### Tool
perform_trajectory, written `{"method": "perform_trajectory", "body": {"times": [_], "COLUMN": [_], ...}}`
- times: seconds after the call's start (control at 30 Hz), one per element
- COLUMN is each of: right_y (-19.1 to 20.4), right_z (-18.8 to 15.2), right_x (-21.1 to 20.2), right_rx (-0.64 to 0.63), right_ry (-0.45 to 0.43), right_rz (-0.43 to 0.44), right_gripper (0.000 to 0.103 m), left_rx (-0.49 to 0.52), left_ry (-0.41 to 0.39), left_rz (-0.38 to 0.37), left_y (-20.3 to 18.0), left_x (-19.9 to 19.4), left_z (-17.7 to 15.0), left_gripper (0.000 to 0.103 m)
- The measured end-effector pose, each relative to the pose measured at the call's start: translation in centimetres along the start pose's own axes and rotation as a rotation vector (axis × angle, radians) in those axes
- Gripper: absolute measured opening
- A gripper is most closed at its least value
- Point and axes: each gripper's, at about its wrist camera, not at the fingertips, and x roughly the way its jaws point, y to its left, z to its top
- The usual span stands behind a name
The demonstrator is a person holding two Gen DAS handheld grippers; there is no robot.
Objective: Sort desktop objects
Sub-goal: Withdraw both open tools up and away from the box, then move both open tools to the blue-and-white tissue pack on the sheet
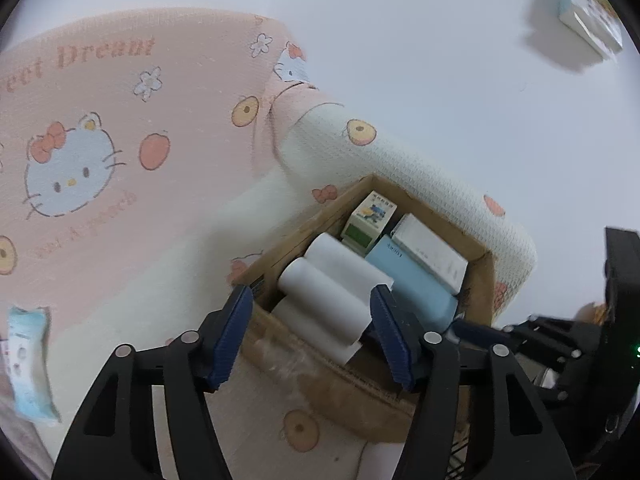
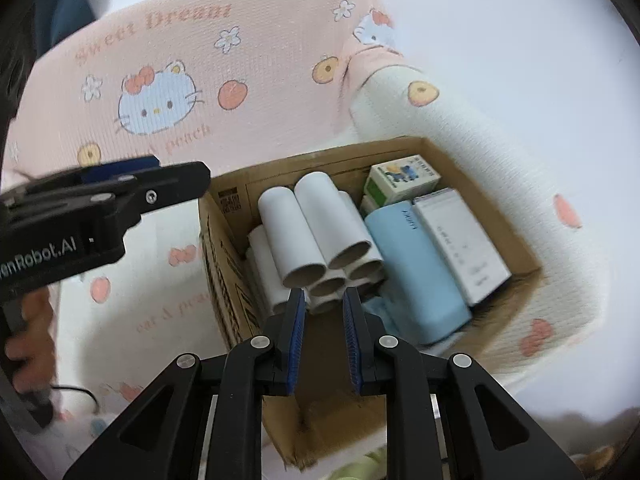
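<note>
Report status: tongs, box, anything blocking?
Left tongs open over the box, empty. Right tongs part open, empty, near the tubes. Box holds tubes and cartons. A packet lies outside; nothing blocking.

1. A pink and cream blanket (image 2: 248,92) printed with cartoon cats, peaches and flowers is lying spread over a pale white tabletop (image 2: 520,40).
2. Beyond the blanket's folded cream edge, the bare tabletop is reflecting soft, even light.
3. The words "Sweet Dream" are showing along the blanket's pink part.
</note>
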Motion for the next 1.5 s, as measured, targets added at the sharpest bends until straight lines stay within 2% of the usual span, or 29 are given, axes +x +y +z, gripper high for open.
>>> {"method": "perform_trajectory", "body": {"times": [0.13, 0.27, 0.37, 0.5, 0.67, 0.87, 0.93, 1.07, 1.17, 1.23, 1.4, 1.5], "right_y": [1.2, 1.8, 3.1, 5.6, 10.9, 18.1, 19.8, 22.1, 23.2, 24.1, 26.6, 27.9], "right_z": [-0.4, -0.5, -0.4, 0.3, 1.2, 2.7, 3.1, 3.9, 4.2, 4.5, 4.9, 5.0], "right_x": [-0.5, -0.5, -0.7, -0.7, 1.3, 4.8, 5.7, 7.7, 9.1, 10.2, 13.8, 16.3], "right_rx": [-0.079, -0.084, -0.137, -0.203, -0.355, -0.482, -0.497, -0.466, -0.466, -0.468, -0.431, -0.394], "right_ry": [0.020, 0.017, -0.010, -0.068, -0.071, -0.005, -0.014, -0.057, -0.067, -0.064, -0.033, 0.002], "right_rz": [-0.087, -0.013, 0.005, 0.092, 0.184, 0.396, 0.406, 0.413, 0.451, 0.485, 0.517, 0.503], "right_gripper": [0.016, 0.017, 0.017, 0.018, 0.018, 0.019, 0.023, 0.062, 0.063, 0.064, 0.066, 0.066], "left_rx": [0.037, 0.021, 0.003, -0.069, -0.167, -0.306, -0.387, -0.532, -0.645, -0.689, -0.664, -0.664], "left_ry": [0.007, 0.007, 0.013, 0.002, 0.037, 0.109, 0.131, 0.132, 0.121, 0.107, 0.120, 0.130], "left_rz": [0.019, 0.040, 0.083, 0.174, 0.257, 0.340, 0.372, 0.355, 0.301, 0.290, 0.330, 0.315], "left_y": [0.0, 1.2, 2.6, 6.7, 12.6, 20.7, 24.0, 28.0, 30.6, 32.0, 34.1, 35.3], "left_x": [-0.9, -1.5, -1.7, -2.5, -3.5, -4.0, -4.2, -4.6, -4.7, -4.7, -4.3, -4.0], "left_z": [-0.8, -2.4, -3.6, -5.5, -8.6, -12.7, -14.1, -15.6, -16.1, -16.1, -15.2, -14.8], "left_gripper": [0.068, 0.069, 0.069, 0.069, 0.069, 0.069, 0.069, 0.069, 0.069, 0.069, 0.069, 0.069]}}
